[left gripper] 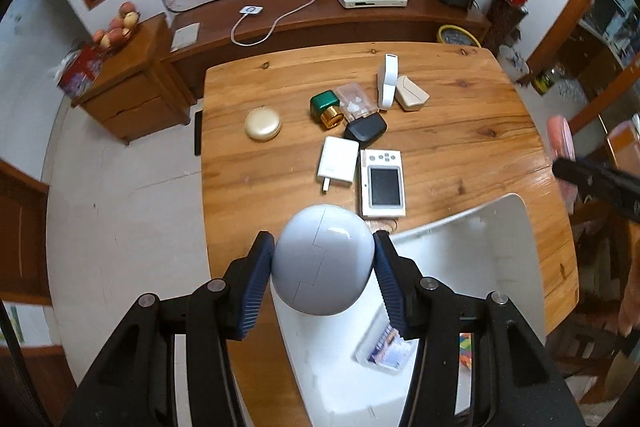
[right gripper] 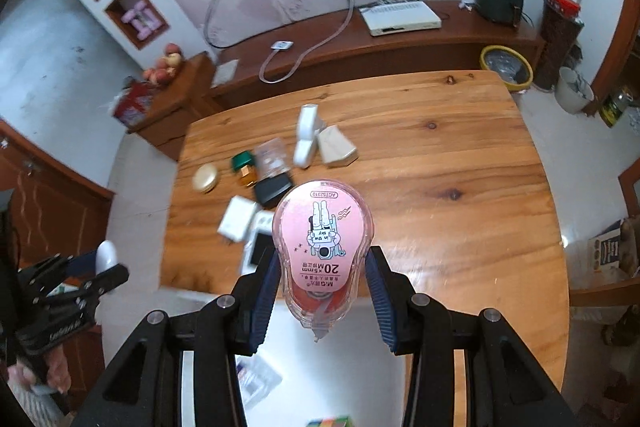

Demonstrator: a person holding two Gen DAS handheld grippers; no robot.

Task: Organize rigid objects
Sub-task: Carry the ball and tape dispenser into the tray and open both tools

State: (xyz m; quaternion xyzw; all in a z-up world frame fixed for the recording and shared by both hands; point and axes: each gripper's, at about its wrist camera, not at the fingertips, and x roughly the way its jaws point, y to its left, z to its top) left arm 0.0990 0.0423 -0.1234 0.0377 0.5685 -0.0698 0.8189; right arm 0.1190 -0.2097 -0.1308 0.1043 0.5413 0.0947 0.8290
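Observation:
My left gripper is shut on a grey egg-shaped case and holds it above the near left corner of a white tray. My right gripper is shut on a pink correction tape dispenser and holds it above the wooden table, over the tray's far edge. On the table lie a white camera, a white charger, a black case, a green and gold bottle, a gold compact, a clear box and two white and beige boxes.
A small clear packet lies in the tray. A coloured cube shows at the bottom of the right wrist view. A long wooden cabinet with a router stands behind the table. A drawer unit with fruit stands at the left.

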